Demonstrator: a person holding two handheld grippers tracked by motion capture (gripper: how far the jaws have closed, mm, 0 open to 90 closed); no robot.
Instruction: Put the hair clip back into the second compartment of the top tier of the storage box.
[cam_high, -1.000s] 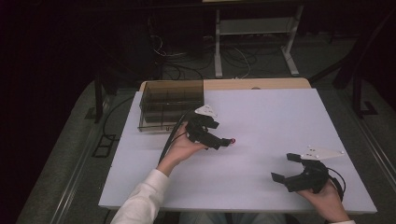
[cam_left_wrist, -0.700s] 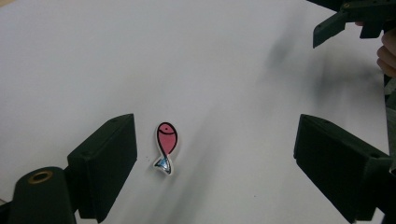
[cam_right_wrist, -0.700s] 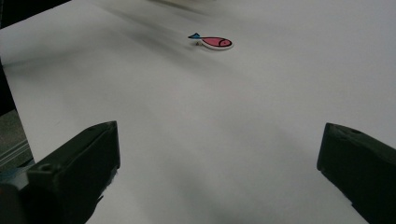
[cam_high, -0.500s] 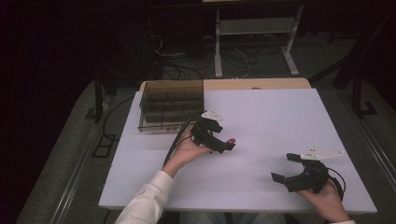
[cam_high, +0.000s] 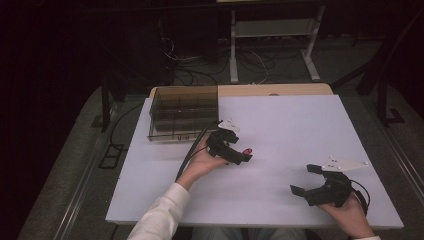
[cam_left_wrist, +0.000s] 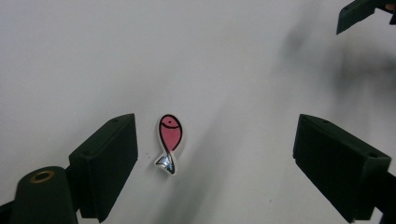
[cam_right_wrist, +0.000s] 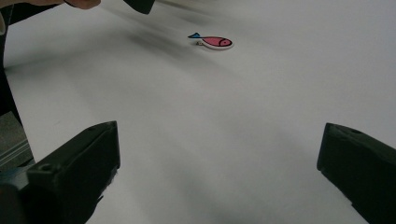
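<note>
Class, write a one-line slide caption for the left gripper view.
Open left gripper poised over a small pink fish figure lying flat on the white table, nearer one jaw, untouched.

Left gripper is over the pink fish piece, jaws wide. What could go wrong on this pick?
1. The fish piece lies flat and thin on the white table; the left gripper may close over it and slide it rather than lift it.
2. It sits far nearer one jaw than the other, so closing may push it sideways or spin it.
3. The compartment box stands close behind the left hand; a lift could clip it.
</note>
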